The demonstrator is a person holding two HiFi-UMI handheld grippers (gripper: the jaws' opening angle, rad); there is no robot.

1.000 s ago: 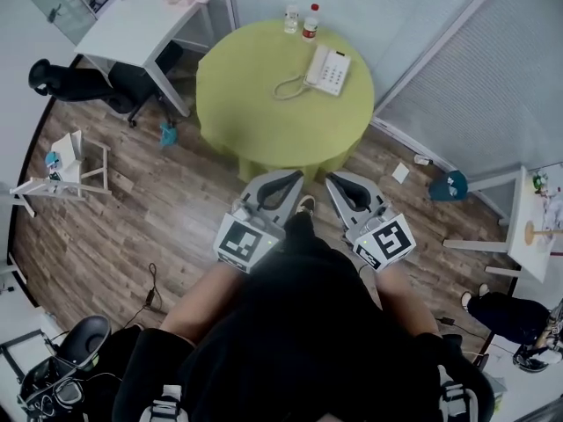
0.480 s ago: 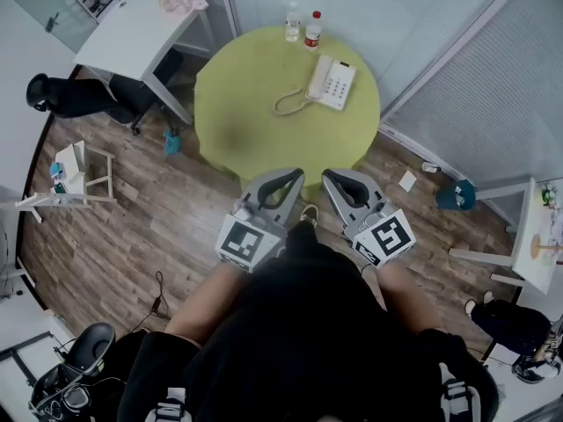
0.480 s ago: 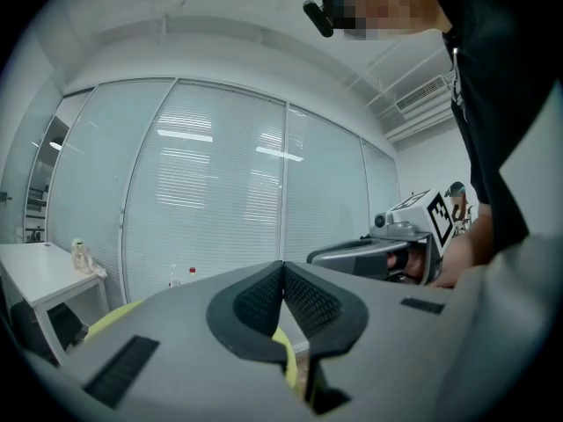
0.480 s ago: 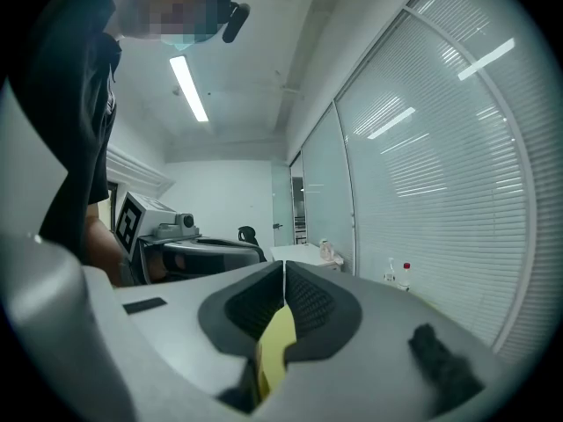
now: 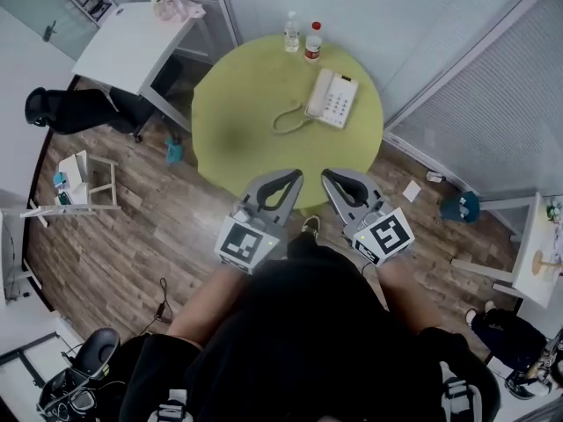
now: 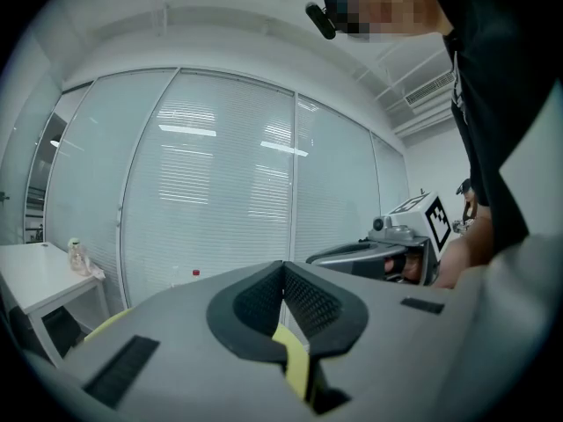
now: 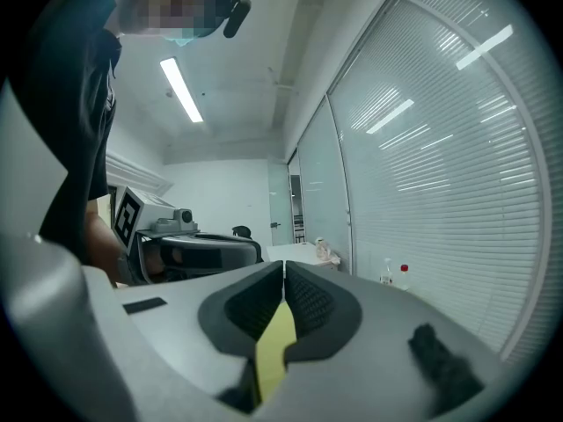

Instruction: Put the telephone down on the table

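A white telephone [image 5: 332, 98] with its handset on the cradle and a curled cord [image 5: 288, 120] rests on the round green table [image 5: 255, 130], toward its far right. My left gripper [image 5: 286, 178] and right gripper [image 5: 332, 178] are held close to my body, at the table's near edge, well short of the phone. Both are shut with nothing between the jaws. In the left gripper view the left gripper [image 6: 283, 266] points at the blinds, with the right one beside it. In the right gripper view the right gripper [image 7: 284, 266] shows the same closed pads.
Two small bottles [image 5: 301, 35] stand at the table's far edge. A white desk [image 5: 132, 42] and a black chair [image 5: 79, 108] are at the left. A white stool [image 5: 75, 178] stands on the wood floor. Glass walls with blinds [image 5: 493, 86] run behind and right.
The view has shifted slightly, so the table and phone sit a little lower and nearer in the head view. Both grippers keep their pose, shut and side by side.
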